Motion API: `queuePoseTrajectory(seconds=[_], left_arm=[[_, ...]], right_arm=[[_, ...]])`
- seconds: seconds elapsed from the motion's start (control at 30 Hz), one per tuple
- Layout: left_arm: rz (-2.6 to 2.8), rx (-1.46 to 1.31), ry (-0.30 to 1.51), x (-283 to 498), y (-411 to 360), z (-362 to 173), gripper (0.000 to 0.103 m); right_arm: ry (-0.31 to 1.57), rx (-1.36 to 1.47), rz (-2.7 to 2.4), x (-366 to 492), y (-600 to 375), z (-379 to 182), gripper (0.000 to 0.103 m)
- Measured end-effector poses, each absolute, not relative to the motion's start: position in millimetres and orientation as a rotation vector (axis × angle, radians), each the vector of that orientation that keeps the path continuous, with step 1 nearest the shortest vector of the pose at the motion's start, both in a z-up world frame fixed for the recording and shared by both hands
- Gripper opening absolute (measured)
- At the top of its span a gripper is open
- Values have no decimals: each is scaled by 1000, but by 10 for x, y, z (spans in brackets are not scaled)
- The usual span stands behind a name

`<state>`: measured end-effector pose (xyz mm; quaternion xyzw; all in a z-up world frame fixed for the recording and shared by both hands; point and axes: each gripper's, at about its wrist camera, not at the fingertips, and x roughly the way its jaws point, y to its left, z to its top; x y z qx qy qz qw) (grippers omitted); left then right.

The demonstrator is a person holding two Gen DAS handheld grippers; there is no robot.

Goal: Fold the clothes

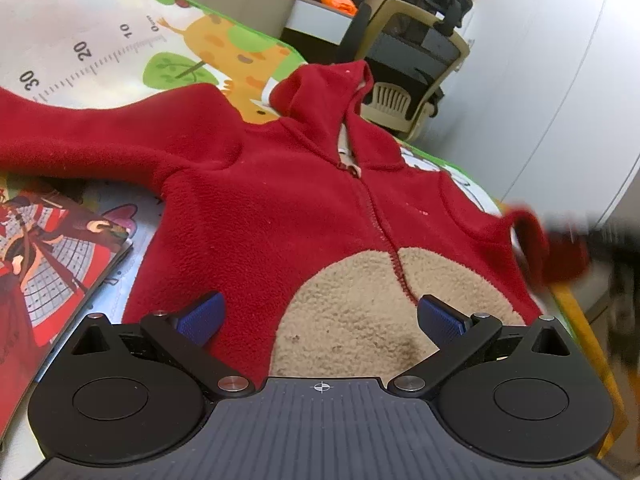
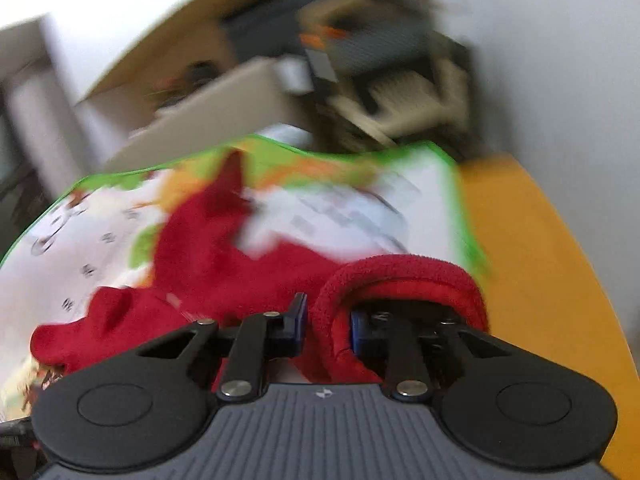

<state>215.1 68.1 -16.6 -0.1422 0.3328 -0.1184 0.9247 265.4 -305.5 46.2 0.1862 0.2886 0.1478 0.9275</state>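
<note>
A red fleece hooded jacket (image 1: 280, 200) lies front up on a cartoon play mat (image 1: 120, 44), zipper closed down the middle and a tan fuzzy patch (image 1: 360, 312) across its lower front. The hood (image 1: 328, 88) points toward the far edge of the mat, where an office chair (image 1: 416, 64) stands close behind. One sleeve (image 1: 80, 132) stretches flat toward the left side of the left wrist view, past the printed ruler marks. A picture book (image 1: 52, 256) lies on the mat just beside the jacket's lower left side.

The left gripper (image 1: 320, 316) hovers over the hem end of the jacket with its blue pads (image 1: 202, 316) spread wide, nothing between them.

The right gripper (image 2: 326, 322) has its jaws pinched on the cuff of the other sleeve (image 2: 400, 276); the cuff's rolled rim loops around the right finger. The right wrist view is heavily blurred, so the sleeve seems lifted off the mat, though that is not certain. The rest of the jacket trails away to the left of it.

The mat's green border (image 2: 464, 216) ends near the right gripper, with bare orange tabletop (image 2: 540, 260) beyond it and a white wall further off. The near left mat area is free of clutter apart from the book
</note>
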Motion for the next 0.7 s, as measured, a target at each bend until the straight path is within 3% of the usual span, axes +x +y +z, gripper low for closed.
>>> queuePoseTrajectory(seconds=[0.2, 0.27, 0.33, 0.4, 0.53, 0.7], left_arm=[[-213, -232, 696, 2166, 580, -161, 103], [-200, -192, 707, 2173, 523, -159, 103], [-187, -151, 719, 2181, 466, -156, 103], [-179, -114, 737, 2204, 421, -148, 103], [-188, -33, 801, 2343, 327, -67, 103], [-264, -5, 757, 2684, 181, 218, 103]], right_arm=[[480, 130, 605, 3442, -1911, 1056, 16], [521, 74, 699, 3579, -1532, 1046, 18], [548, 35, 771, 3632, -1318, 1053, 43], [561, 11, 830, 3616, -1244, 1074, 61], [530, 6, 921, 3387, -1693, 1129, 86], [479, 19, 821, 3072, -2347, 1133, 92]])
